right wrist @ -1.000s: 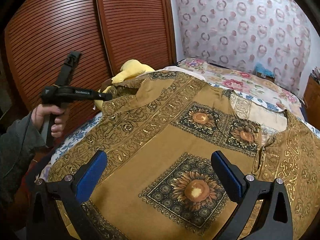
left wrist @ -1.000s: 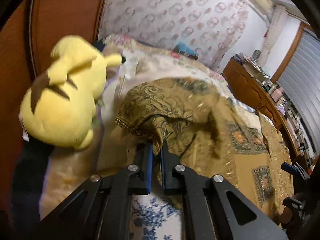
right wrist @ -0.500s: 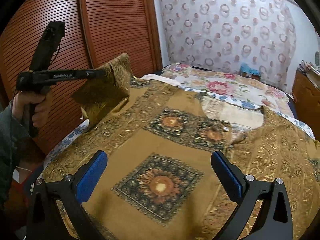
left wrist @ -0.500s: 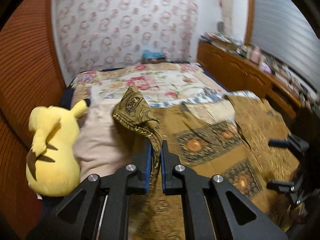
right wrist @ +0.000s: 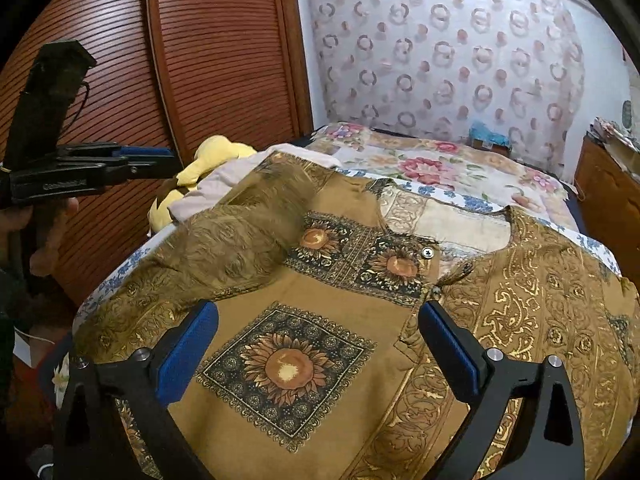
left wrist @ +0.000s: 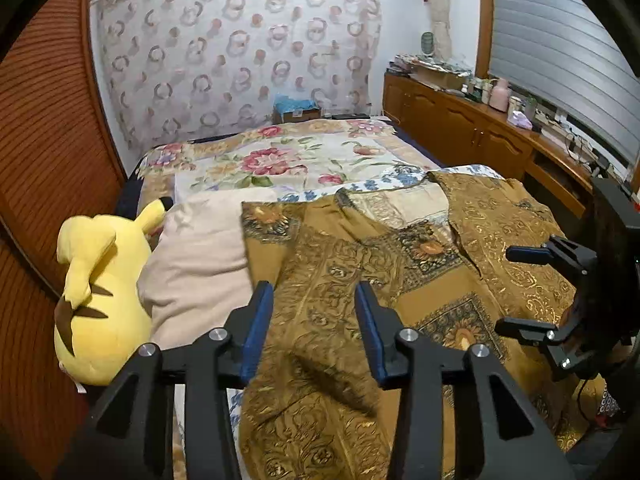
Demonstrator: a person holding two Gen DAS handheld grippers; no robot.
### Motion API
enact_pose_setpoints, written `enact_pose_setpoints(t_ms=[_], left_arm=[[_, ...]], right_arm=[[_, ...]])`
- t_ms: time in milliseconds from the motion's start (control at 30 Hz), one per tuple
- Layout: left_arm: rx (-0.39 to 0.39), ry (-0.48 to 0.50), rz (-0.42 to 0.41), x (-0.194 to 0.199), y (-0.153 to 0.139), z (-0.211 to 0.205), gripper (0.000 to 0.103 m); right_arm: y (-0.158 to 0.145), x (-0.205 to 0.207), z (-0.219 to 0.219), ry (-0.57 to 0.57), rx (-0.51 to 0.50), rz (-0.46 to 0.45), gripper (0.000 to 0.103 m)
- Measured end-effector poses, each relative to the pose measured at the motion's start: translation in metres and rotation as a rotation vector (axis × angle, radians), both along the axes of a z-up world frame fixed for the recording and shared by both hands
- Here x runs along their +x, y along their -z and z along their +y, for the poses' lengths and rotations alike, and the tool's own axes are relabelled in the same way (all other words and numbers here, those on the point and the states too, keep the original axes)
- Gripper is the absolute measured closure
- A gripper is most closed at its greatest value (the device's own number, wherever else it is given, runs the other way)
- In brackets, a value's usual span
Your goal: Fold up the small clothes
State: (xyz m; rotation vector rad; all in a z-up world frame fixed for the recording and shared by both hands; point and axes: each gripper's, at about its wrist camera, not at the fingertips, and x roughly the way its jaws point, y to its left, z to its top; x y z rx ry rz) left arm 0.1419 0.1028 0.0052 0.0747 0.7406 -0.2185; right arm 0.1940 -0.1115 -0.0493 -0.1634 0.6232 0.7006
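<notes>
A brown-gold shirt (right wrist: pixel 344 332) with sunflower squares lies spread on the bed. Its left sleeve (right wrist: pixel 240 240) is folded inward and lies blurred across the chest, with nothing holding it. My left gripper (left wrist: pixel 314 296) is open and empty just above that sleeve (left wrist: pixel 320 320); it also shows at the left in the right wrist view (right wrist: pixel 148 160), raised over the bed edge. My right gripper (right wrist: pixel 318 320) is open and empty, low over the shirt's front near a sunflower square (right wrist: pixel 286 368). It appears at the right edge of the left wrist view (left wrist: pixel 516 288).
A yellow plush toy (left wrist: pixel 96 300) and a beige pillow (left wrist: pixel 200 256) lie left of the shirt. A floral bedspread (left wrist: pixel 288 160) covers the far bed. A wooden slatted wardrobe (right wrist: pixel 192 60) stands at left, a cluttered wooden sideboard (left wrist: pixel 480 132) at right.
My left gripper carried the sleeve up and over onto the shirt, then opened and let it go; the sleeve has dropped onto the chest. My right gripper stayed open and nearly still.
</notes>
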Motion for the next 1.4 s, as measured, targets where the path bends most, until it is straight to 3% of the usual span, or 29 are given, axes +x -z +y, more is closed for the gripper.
enact_pose_setpoints(t_ms=[133, 200, 533, 633, 700, 833, 900, 1067, 1267, 1400], left_arm=[[0.015, -0.039, 0.029, -0.002, 0.017, 0.012, 0.045], [0.014, -0.051, 0.056, -0.001, 0.029, 0.018, 0.038], [0.003, -0.124, 0.18, 0.005, 0.092, 0.045, 0.032], [0.004, -0.129, 0.196, 0.005, 0.103, 0.047, 0.032], [0.0, -0.129, 0.204, 0.004, 0.11, 0.047, 0.032], [-0.004, -0.133, 0.174, 0.001, 0.111, 0.046, 0.03], [-0.007, -0.137, 0.164, 0.001, 0.112, 0.046, 0.027], [-0.008, -0.143, 0.157, 0.002, 0.113, 0.047, 0.024], [-0.007, -0.138, 0.161, 0.003, 0.114, 0.046, 0.02], [-0.009, -0.138, 0.161, 0.003, 0.114, 0.047, 0.02]], right_arm=[[0.001, 0.006, 0.013, -0.024, -0.008, 0.015, 0.007], [0.002, 0.015, 0.02, -0.044, -0.015, 0.027, 0.013], [0.017, 0.082, 0.054, -0.045, -0.103, 0.083, 0.034], [0.024, 0.103, 0.067, -0.028, -0.151, 0.099, 0.048], [0.029, 0.115, 0.079, -0.018, -0.193, 0.105, 0.063], [0.037, 0.127, 0.095, -0.015, -0.251, 0.09, 0.079], [0.038, 0.126, 0.099, -0.016, -0.258, 0.086, 0.092], [0.034, 0.124, 0.1, 0.012, -0.305, 0.001, 0.097], [0.035, 0.126, 0.095, 0.035, -0.294, 0.006, 0.097], [0.034, 0.124, 0.09, 0.026, -0.233, 0.029, 0.094]])
